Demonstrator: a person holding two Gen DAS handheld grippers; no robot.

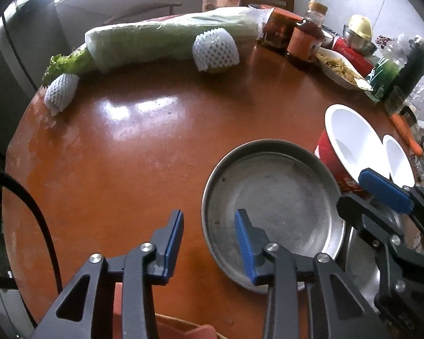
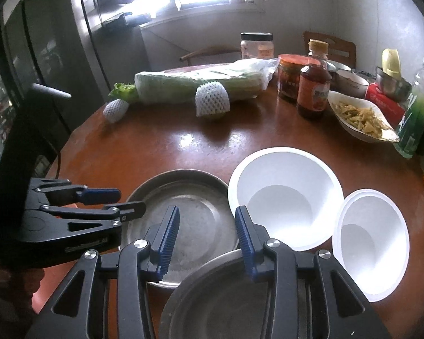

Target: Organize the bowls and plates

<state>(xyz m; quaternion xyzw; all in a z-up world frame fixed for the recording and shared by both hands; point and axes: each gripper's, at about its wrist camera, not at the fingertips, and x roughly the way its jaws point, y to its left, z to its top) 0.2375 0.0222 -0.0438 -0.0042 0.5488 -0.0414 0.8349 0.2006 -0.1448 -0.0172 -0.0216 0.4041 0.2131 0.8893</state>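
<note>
A dark fridge [image 2: 42,56] stands left of the round brown worktop [image 1: 127,155]. The left gripper [image 1: 209,240] has its jaws narrow and empty, over the rim of a metal plate [image 1: 277,192]. The right gripper [image 2: 207,237], jaws also narrow and empty, hovers above another plate [image 2: 220,296]. Two white bowls [image 2: 285,197] stand to the right.

Both black two-finger grippers with blue ribbed pads point steeply downward. The left gripper [image 1: 209,243] has its jaws apart, empty; the right gripper [image 2: 207,240] likewise parted, gripping nothing.
</note>
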